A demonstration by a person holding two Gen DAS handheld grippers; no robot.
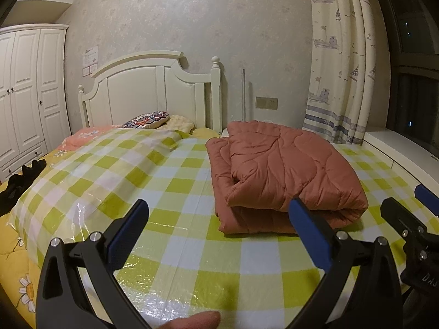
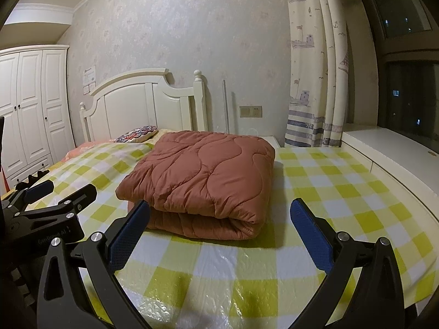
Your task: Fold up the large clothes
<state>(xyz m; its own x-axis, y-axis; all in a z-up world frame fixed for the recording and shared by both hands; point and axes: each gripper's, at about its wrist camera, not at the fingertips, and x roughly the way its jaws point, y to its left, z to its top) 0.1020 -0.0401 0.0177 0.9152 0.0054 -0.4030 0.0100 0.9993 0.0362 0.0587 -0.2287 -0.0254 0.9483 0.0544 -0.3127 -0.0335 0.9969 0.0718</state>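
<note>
- While you held both claws back near the bed's (image 2: 356,192) front edge, the left claw (image 1: 216,233) and right claw (image 2: 219,230) gaped wide, gripping nothing.
- The rust quilted garment (image 2: 203,172) lay folded mid-bed, apparently finished, so no grip seemed needed.

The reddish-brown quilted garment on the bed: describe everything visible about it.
The quilted garment is rust-brown and puffy, stitched in wavy lines, and looks like padded fabric. It is folded into a thick, roughly square bundle of several layers, with the rounded fold facing the cameras and a lower layer sticking out at its left edge. It lies flat on the green-and-white checked plastic sheet covering the bed. The left tool and right tool are both open in front of it; neither touches it.
</note>
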